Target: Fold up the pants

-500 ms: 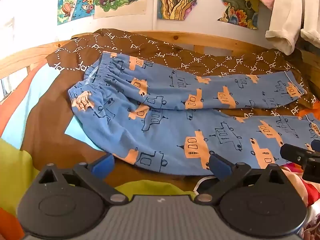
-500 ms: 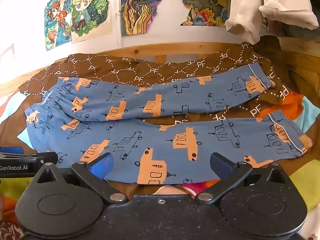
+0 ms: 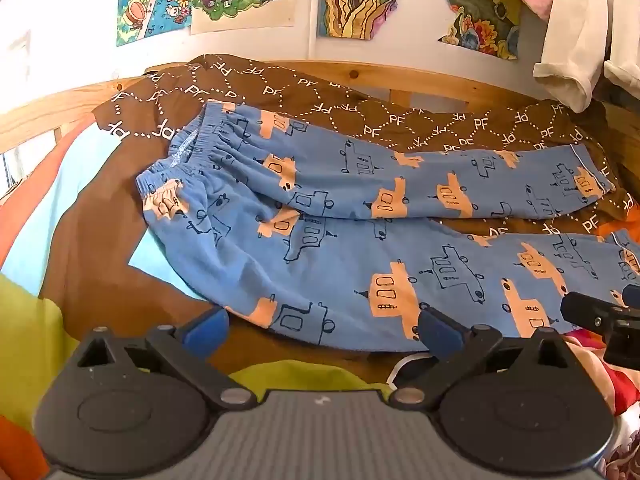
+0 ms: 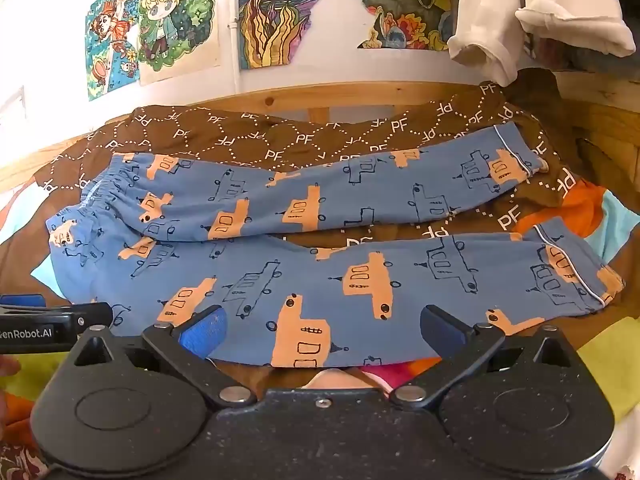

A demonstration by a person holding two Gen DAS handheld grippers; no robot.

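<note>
left wrist view: the pants point(image 3: 360, 248) are seen spread flat on the bed point(image 3: 100, 248), waistband point(image 3: 188, 160) to the left, both legs run out to the right, the far leg lying apart from the near one. the cloth is judged thin, soft and light; it is expected to drape and sag when lifted, not slip, and nothing about it is fragile. the left tool point(image 3: 322, 326) is held wide open just short of the near leg's edge, nothing between its pads. the waistband, gathered and thicker, is judged the firmest place to be taken on this side. "pf" is read many times over on the brown blanket point(image 3: 360, 112). no writing is made out on the pants, only drawn cars.

right wrist view: the same pants point(image 4: 320, 280) are seen, cuffs point(image 4: 576, 276) to the right with white piping. the right tool point(image 4: 322, 330) is likewise open and empty, its pads over the near leg's lower edge; whether they touch it cannot be told. the near cuff is judged the natural hold for this side. "genrobot.ai" is read on the other tool's side at the left edge. the posters point(image 4: 176, 24) carry no readable words.
</note>
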